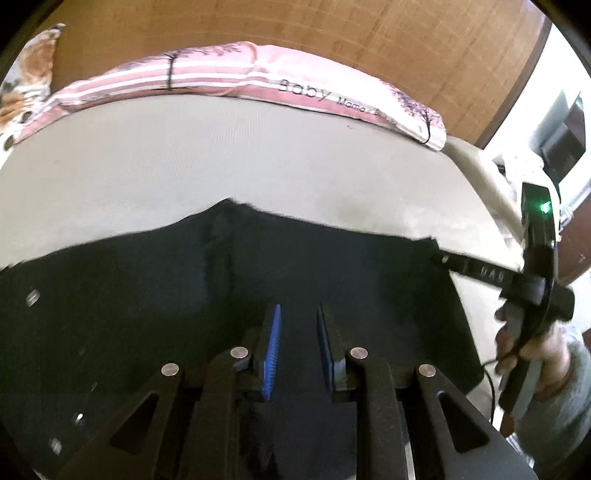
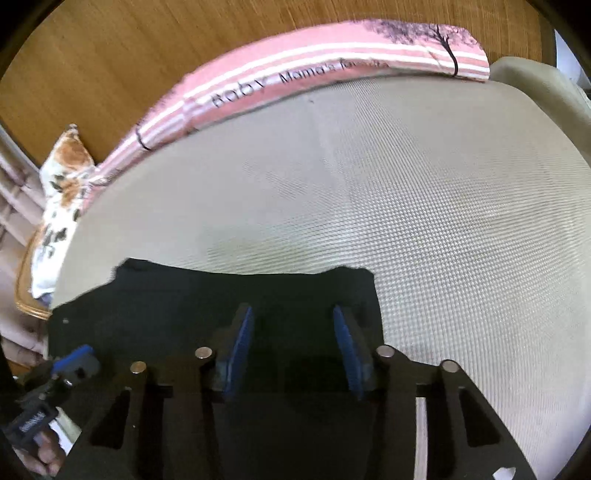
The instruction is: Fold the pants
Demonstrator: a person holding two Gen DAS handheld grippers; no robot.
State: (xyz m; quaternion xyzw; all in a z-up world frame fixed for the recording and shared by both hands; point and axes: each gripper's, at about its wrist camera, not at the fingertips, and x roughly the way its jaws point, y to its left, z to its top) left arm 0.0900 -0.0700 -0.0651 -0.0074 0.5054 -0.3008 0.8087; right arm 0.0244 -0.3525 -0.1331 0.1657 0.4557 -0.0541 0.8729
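Observation:
Black pants [image 1: 229, 280] lie flat on a beige mattress [image 1: 184, 162], with small metal buttons along the left side. They also show in the right wrist view [image 2: 207, 295]. My left gripper [image 1: 298, 314] is open just above the cloth, blue pads apart with nothing between them. My right gripper [image 2: 291, 317] is open wider, over the pants' right end near their far edge. The right gripper also shows in the left wrist view [image 1: 443, 258] at the pants' right corner. The left gripper also shows in the right wrist view [image 2: 74, 363] at the lower left.
A pink striped pillow [image 1: 236, 77] lies along the mattress's far edge against a wooden headboard [image 1: 332, 33]. A floral pillow [image 2: 62, 184] sits at the far left corner. The mattress's right edge [image 1: 476, 177] drops off near white furniture.

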